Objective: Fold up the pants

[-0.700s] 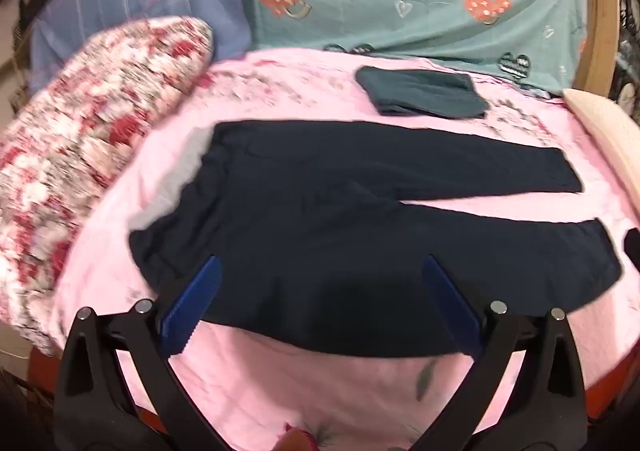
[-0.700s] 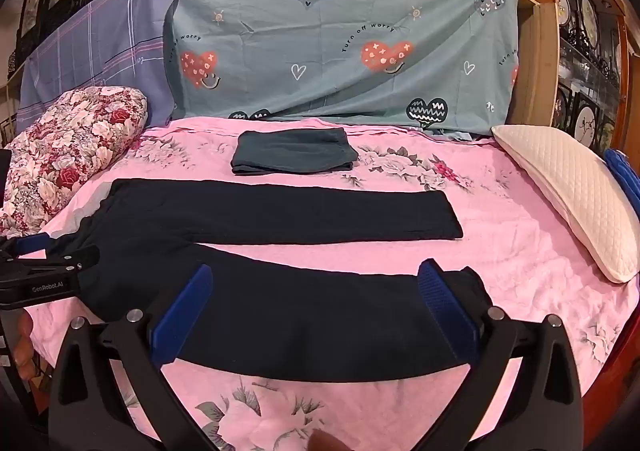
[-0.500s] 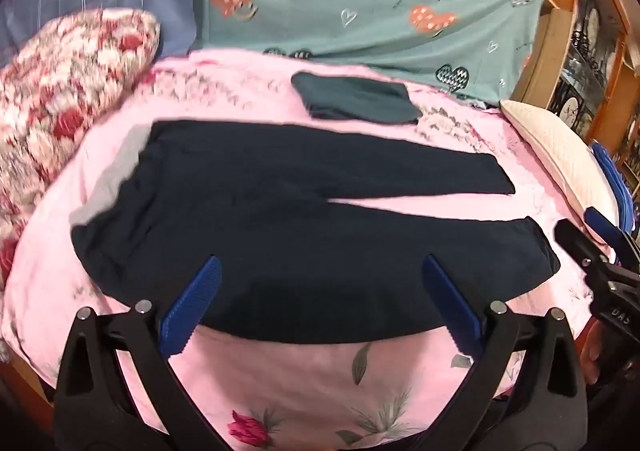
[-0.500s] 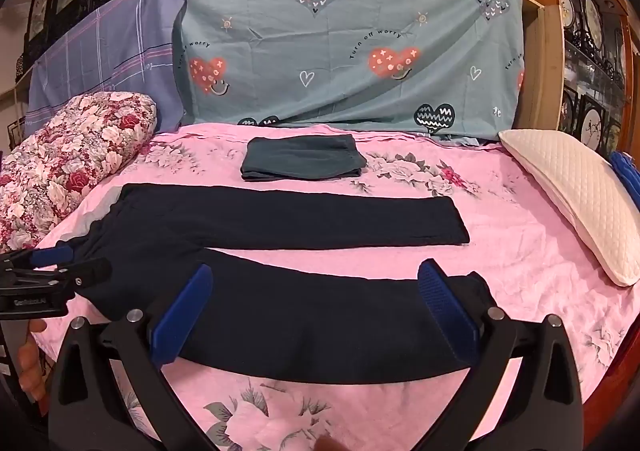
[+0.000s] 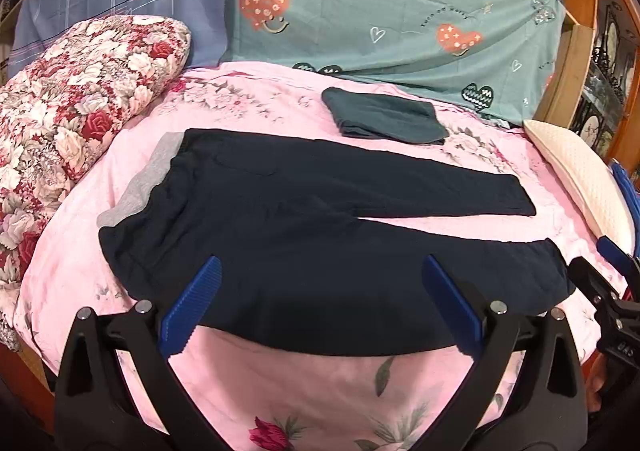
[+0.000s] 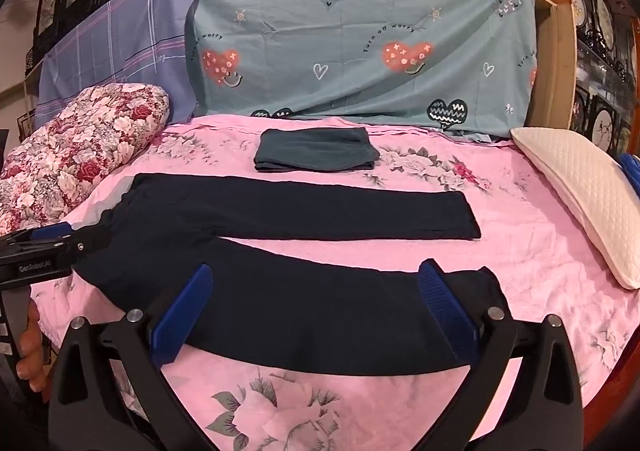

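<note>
Dark navy pants (image 5: 304,219) lie flat on the pink floral bed, grey-lined waistband at the left, two legs spread to the right. They also show in the right wrist view (image 6: 288,251). My left gripper (image 5: 318,303) is open and empty above the near edge of the hip area. My right gripper (image 6: 316,311) is open and empty above the near leg, close to its cuff. Each gripper shows at the edge of the other's view: the right one (image 5: 608,283), the left one (image 6: 52,243).
A folded dark teal garment (image 5: 384,119) lies at the back of the bed (image 5: 256,99). A red floral pillow (image 5: 72,91) is at the left, a cream quilted pillow (image 6: 588,195) at the right. Teal heart-print cloth (image 6: 360,43) hangs behind.
The left wrist view has swung from the waist side toward the right and steadied; the right gripper has come into its right edge. The right gripper has barely moved. The pants lie unchanged.
</note>
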A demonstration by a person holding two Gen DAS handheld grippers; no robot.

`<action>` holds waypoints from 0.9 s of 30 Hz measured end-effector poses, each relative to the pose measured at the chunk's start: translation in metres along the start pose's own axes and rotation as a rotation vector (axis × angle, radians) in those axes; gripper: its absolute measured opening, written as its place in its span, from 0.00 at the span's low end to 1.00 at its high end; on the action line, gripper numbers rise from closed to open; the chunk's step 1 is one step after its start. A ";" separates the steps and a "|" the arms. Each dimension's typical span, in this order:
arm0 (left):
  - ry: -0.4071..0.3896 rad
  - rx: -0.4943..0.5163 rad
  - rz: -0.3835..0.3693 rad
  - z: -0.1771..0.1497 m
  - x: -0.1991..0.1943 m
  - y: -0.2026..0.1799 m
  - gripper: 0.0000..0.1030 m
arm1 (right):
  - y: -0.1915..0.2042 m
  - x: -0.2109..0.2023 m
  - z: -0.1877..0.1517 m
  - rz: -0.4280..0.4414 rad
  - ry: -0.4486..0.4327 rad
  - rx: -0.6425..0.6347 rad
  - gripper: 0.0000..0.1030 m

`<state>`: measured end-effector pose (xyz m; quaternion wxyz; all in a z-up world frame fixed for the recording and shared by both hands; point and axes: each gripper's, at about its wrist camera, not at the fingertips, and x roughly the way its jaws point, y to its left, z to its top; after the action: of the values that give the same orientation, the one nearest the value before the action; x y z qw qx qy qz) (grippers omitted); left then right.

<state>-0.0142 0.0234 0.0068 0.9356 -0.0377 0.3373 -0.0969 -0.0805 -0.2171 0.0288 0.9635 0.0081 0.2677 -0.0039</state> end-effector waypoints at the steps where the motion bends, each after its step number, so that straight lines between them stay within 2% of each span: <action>1: 0.000 0.002 0.005 -0.001 0.000 0.000 0.98 | 0.004 0.000 0.000 0.016 0.003 -0.019 0.99; 6: -0.004 -0.002 0.018 -0.001 0.000 0.001 0.98 | 0.015 -0.003 -0.003 0.049 -0.003 -0.076 0.99; 27: 0.001 0.016 0.029 -0.002 0.000 0.001 0.98 | -0.001 -0.005 0.000 -0.013 -0.010 -0.018 0.99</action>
<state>-0.0151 0.0244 0.0053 0.9371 -0.0255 0.3373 -0.0861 -0.0845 -0.2184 0.0311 0.9648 -0.0020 0.2628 -0.0076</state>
